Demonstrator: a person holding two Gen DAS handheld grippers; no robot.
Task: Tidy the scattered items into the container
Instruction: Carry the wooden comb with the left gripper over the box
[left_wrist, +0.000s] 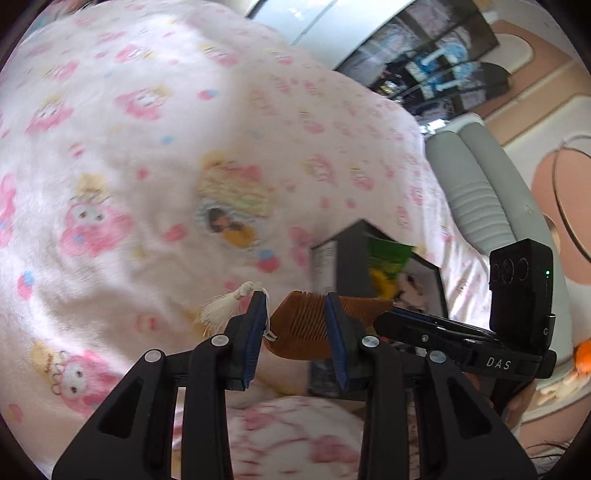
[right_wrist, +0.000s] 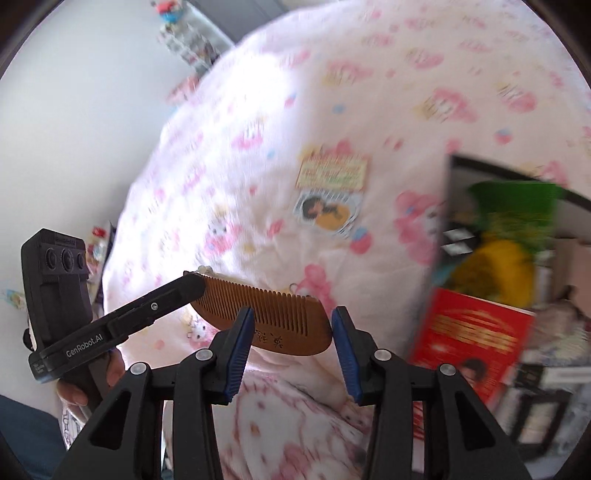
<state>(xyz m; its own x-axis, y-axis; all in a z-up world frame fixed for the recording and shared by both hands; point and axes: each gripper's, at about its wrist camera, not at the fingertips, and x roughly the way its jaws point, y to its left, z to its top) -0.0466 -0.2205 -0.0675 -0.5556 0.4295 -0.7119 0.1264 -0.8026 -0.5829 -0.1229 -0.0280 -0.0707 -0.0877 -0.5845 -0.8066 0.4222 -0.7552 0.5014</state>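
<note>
Ribbed blue fingers (left_wrist: 255, 332) of left hand-held gripper (left_wrist: 297, 332) and right hand-held gripper (right_wrist: 291, 332) flanking a toothed wooden comb (left_wrist: 303, 317), clamping unclear.

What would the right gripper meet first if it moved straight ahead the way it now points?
Most likely the wooden comb, which the left gripper holds across the gap between the right gripper's open fingers. Behind it lies the pink blanket; depth is unclear.

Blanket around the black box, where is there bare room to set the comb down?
Bare blanket lies left of the sticker, toward the white wall, and just below the sticker. The black box is crowded: green packet, yellow item, red packet.
</note>
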